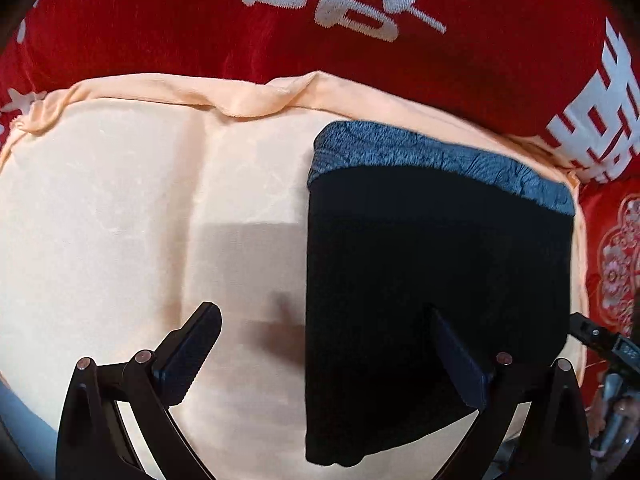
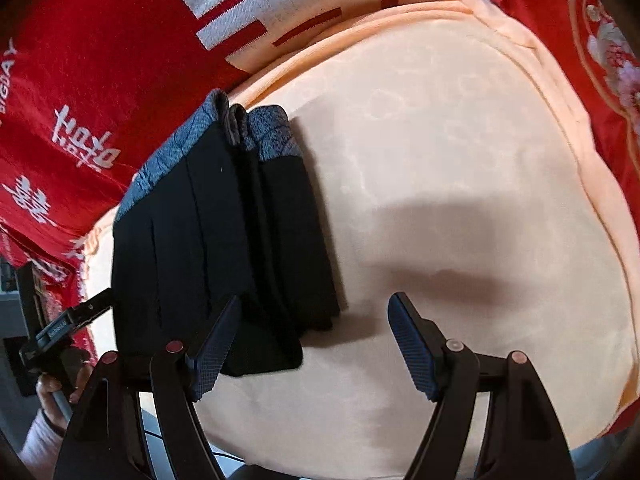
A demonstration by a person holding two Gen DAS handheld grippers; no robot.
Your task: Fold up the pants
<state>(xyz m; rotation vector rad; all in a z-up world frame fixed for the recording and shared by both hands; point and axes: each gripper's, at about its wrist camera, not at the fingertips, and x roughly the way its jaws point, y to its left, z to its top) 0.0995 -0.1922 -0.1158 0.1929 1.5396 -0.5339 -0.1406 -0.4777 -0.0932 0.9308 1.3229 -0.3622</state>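
Pants: the black soft-fabric pants with a grey-blue mottled waistband (image 1: 436,264) lie folded into a compact rectangle on the pale peach cloth-covered cushion (image 1: 120,208), toward its right side in the left wrist view and its left side in the right wrist view (image 2: 224,236).
Setting: a red velvet blanket with white woven characters (image 1: 360,40) lies behind and around the cushion.
Fold state: several stacked layers show along the near edge in the right wrist view, waistband at the far end; the folding looks nearly or fully done.
Left hand-held gripper: the left hand-held gripper (image 1: 324,344) is spread wide and holds nothing, one finger above the bare cushion, the other above the black fabric.
Right hand-held gripper: the right hand-held gripper (image 2: 314,336) is likewise released and empty, its left finger over the near corner of the pants, its right finger over the cushion.
Handling: the cloth looks light, limp and thick where layered; it should sag and unfold if lifted by a single layer.
Where to hold: pinching through all layers at the near corners, or at the firmer waistband, seems safest.
Risk: the smooth cushion cover may let the stack slide when pushed.
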